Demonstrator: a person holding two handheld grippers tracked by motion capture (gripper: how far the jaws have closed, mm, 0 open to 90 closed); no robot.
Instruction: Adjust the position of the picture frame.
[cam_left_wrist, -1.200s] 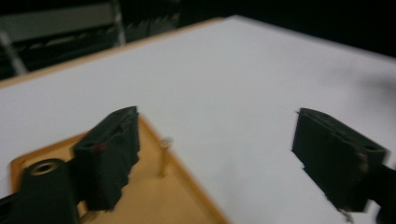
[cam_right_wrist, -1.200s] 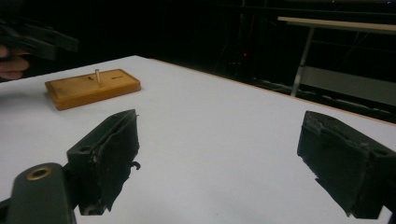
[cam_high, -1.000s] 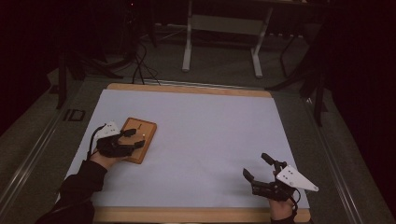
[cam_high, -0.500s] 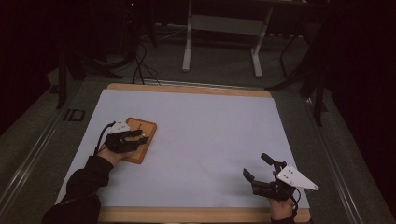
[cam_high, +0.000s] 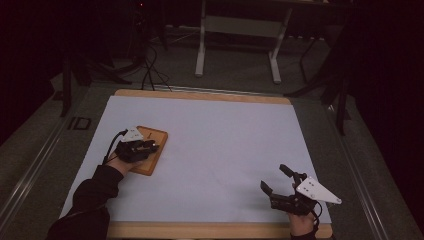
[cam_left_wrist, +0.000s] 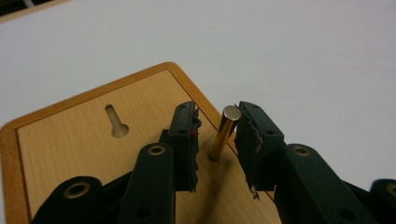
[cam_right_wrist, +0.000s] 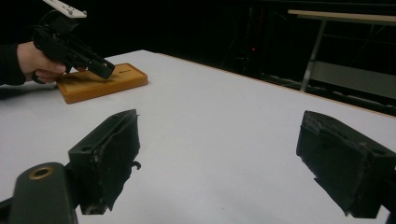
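Note:
A small wooden board (cam_high: 158, 136) lies at the left of the white table top. From a hole near its edge a brass pin (cam_left_wrist: 223, 134) stands upright. My left gripper (cam_high: 150, 146) hangs over the board, and its jaws have just been closing around the pin. In the left gripper view (cam_left_wrist: 217, 114) the right pad sits at the pin's top while a narrow gap is left at the other pad. My right gripper (cam_high: 273, 177) rests near the front right edge, open wide (cam_right_wrist: 219, 130) with nothing between its fingers. It looks across at the board (cam_right_wrist: 93, 86) and the left gripper (cam_right_wrist: 105, 70).
A keyhole-shaped slot (cam_left_wrist: 116, 123) is cut in the board beside the pin. The white sheet (cam_high: 225, 145) covers a wood-edged table (cam_high: 200, 95). Beyond the far edge stand the legs of another table (cam_high: 202, 50) and cables on a dark floor.
The left gripper has moved a little over the board and its jaws have narrowed around the pin. The right gripper has stayed put.

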